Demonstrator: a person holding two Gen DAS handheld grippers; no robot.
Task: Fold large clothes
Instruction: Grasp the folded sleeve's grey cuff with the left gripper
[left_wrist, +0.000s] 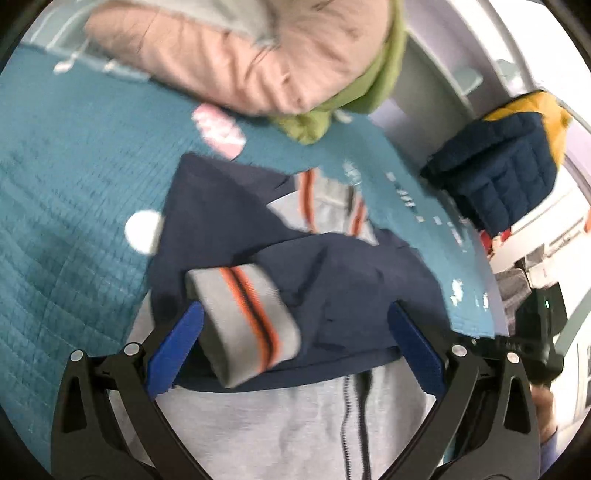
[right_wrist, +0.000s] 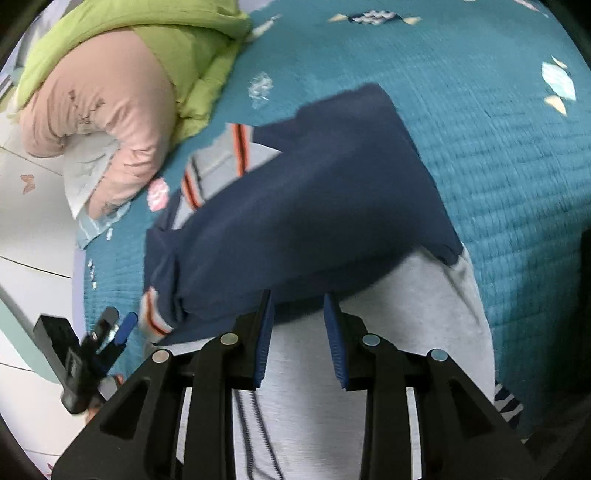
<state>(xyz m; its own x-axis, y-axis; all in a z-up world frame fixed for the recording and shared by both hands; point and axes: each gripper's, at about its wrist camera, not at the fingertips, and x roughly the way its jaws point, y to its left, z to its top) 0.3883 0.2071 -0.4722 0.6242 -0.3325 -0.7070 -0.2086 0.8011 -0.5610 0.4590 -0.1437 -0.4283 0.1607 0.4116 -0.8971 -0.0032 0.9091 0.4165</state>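
A jacket with a grey body (left_wrist: 288, 428), a zip (left_wrist: 347, 421) and navy sleeves (left_wrist: 343, 288) lies on a teal quilted bedspread (left_wrist: 66, 192). Both sleeves are folded across the chest. My left gripper (left_wrist: 295, 339) is open wide above the jacket. A grey cuff with orange stripes (left_wrist: 243, 325) lies between its blue pads (left_wrist: 177, 350), untouched by them. In the right wrist view my right gripper (right_wrist: 299, 328) stands partly open over the grey body (right_wrist: 413, 314), just below the navy sleeve (right_wrist: 314, 206), with nothing between its pads. The left gripper (right_wrist: 114, 332) shows at the lower left there.
A bundle of pink and green bedding (right_wrist: 110, 92) lies at the bed's far side, also in the left wrist view (left_wrist: 240, 59). A navy and yellow quilted item (left_wrist: 506, 162) sits off the bed's edge. White floor (right_wrist: 29, 240) borders the bedspread (right_wrist: 498, 147).
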